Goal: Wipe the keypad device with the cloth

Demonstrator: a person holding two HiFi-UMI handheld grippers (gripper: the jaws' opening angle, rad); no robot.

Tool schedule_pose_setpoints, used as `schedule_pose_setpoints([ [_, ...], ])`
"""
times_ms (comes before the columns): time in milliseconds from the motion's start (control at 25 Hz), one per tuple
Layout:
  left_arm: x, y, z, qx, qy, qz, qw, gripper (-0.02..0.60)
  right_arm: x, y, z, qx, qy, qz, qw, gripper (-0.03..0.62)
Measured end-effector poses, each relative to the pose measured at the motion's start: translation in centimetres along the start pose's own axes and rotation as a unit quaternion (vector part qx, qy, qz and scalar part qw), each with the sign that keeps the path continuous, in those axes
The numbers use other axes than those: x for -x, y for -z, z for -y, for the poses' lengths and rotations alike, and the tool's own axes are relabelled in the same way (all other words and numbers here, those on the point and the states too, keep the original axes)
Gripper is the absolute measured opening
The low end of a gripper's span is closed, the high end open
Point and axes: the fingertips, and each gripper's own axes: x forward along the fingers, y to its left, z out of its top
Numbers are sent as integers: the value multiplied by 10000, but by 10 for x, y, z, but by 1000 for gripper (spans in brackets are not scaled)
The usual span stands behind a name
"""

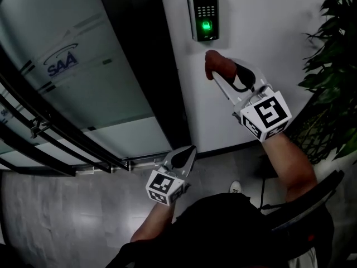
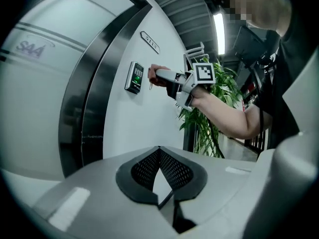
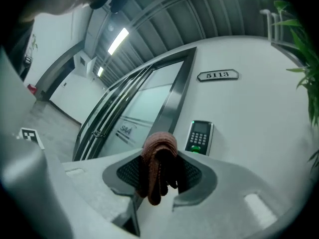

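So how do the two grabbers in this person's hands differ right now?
The right gripper is clamped on a brown cloth. The left gripper has its jaws together with nothing between them. The right gripper is held up at the wall, close to the keypad device but not touching it, while the left gripper hangs low and well away from it. Both are the same pale grey two-jaw tool.

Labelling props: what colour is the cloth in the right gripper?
Reddish-brown. The cloth is clamped in the right gripper and shows best in the right gripper view.
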Motion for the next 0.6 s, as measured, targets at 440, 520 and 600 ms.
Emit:
schedule_pose_setpoints([
  [440,2,2,-10,-44,-448,-58,9990,15,-103,-51,77,598,487,253,9967,141],
  [520,4,4,-13,-15,-514,-59,9987,17,-115,-54,82,634,530,248,9963,141],
  [600,7,5,-16,4,-577,-52,9983,17,-124,-55,83,667,537,215,9961,142],
])
